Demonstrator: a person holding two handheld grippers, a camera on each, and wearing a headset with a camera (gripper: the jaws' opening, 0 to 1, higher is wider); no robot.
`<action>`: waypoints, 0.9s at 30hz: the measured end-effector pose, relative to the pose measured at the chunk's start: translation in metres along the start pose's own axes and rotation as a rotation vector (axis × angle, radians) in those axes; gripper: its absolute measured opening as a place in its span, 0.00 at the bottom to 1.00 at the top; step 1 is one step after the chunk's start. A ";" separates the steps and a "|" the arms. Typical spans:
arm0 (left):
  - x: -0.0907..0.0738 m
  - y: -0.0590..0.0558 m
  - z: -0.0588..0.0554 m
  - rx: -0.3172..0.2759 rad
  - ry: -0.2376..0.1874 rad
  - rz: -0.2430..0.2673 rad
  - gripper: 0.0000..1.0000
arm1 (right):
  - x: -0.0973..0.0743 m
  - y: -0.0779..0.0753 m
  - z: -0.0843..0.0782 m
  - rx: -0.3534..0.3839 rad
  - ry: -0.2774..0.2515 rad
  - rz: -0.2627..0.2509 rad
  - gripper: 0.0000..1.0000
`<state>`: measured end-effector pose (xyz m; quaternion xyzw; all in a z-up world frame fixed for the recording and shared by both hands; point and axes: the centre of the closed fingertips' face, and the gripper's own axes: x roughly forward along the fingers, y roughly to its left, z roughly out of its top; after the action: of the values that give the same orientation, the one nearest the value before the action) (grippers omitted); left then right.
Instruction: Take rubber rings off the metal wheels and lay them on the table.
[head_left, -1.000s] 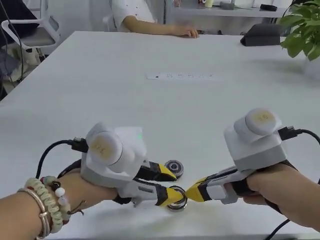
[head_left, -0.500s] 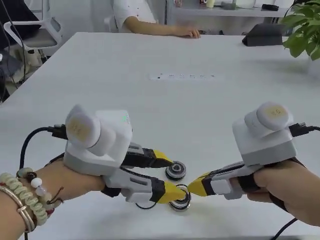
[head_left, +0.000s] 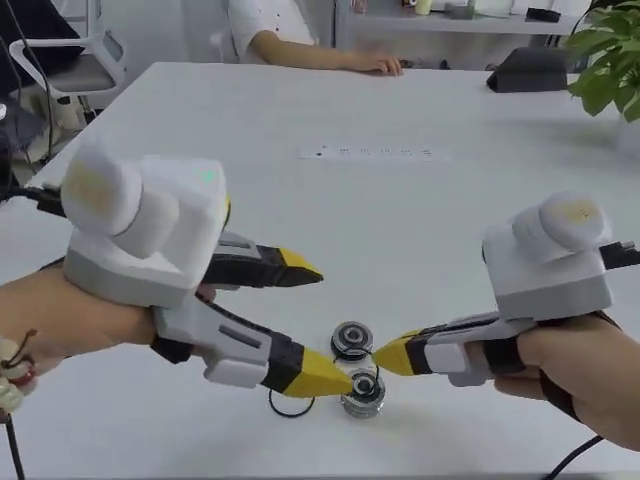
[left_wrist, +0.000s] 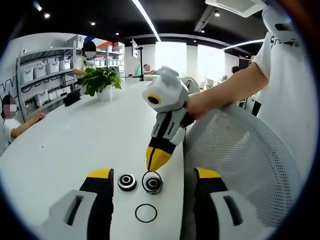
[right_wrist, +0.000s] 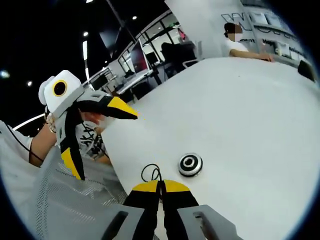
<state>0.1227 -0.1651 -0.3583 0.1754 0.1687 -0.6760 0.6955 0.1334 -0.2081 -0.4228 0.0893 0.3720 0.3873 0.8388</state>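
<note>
White table (head_left: 420, 230): nearest lies one thin black rubber ring (head_left: 290, 405), off its wheel. Just beyond, the left gripper (head_left: 332, 328) gapes empty; the right gripper (head_left: 380, 357), jaws pressed together, noses the nearer small silvery metal wheel (head_left: 362, 392), and a slip could knock it into the farther metal wheel (head_left: 351, 340)

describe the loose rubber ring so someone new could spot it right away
Look at the near edge of the white table, where two small metal wheels sit close together. Just left of the nearer wheel in the head view lies the rubber ring: a thin black hoop flat on the tabletop, with bare table inside it rather than a metal hub.
</note>
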 end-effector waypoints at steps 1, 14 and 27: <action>-0.004 0.001 -0.001 -0.006 -0.001 0.011 0.65 | -0.001 0.000 0.001 -0.001 -0.005 -0.002 0.00; -0.037 0.000 -0.019 -0.076 -0.012 0.117 0.76 | -0.011 0.002 0.019 0.029 -0.096 -0.001 0.00; -0.042 -0.012 -0.042 -0.166 -0.036 0.161 0.78 | -0.017 0.004 0.030 0.059 -0.155 0.014 0.00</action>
<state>0.1094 -0.1081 -0.3759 0.1179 0.1970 -0.6047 0.7626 0.1447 -0.2131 -0.3898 0.1462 0.3166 0.3738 0.8594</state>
